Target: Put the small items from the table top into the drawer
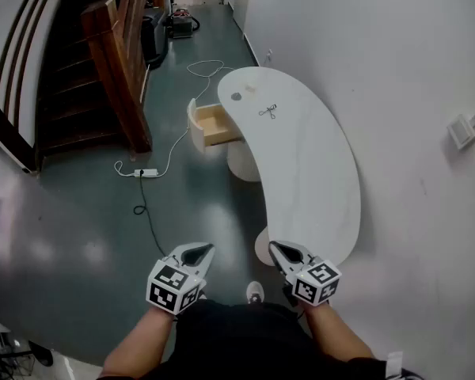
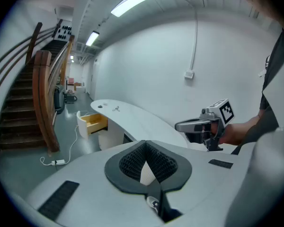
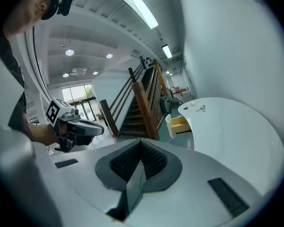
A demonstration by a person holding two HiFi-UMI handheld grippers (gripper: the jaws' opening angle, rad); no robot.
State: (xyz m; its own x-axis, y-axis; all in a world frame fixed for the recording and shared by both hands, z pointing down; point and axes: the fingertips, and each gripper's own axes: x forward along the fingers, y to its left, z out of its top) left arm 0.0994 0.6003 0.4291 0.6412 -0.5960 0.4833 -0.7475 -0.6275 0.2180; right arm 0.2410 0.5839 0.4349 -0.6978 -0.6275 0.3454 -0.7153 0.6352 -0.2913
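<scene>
- One wooden staircase [image 1: 103, 62] fills the upper left of the head view, on the dark green floor [image 1: 79, 212].
- White kidney-shaped table [image 1: 317, 180] curves from upper centre down to lower right, along the white wall.
- Drawer [image 1: 214, 123] is pulled open at the table's far end, on its left side; the wood interior looks empty.
- Two bare forearms [image 1: 138, 343] come up from the bottom edge, side by side.
- Left gripper [image 1: 199, 252]: lower centre, marker cube toward the camera, nose angled up and to the right. Jaws together, nothing between them.
- Right gripper [image 1: 281, 252]: just right of it, nose angled up and to the left, by the table's near end. Jaws together, also empty.
- Both grippers are held off the table, well apart from the items.
- Power strip [image 1: 146, 172] lies on the floor left of the drawer, with a white cable [image 1: 178, 137] running up-frame.
- Three small items sit on the table's far end, near the drawer: a scissor-like metal tool [image 1: 268, 112], a dark round item [image 1: 236, 96] and a small pale item [image 1: 251, 89]. Too small to identify further.
</scene>
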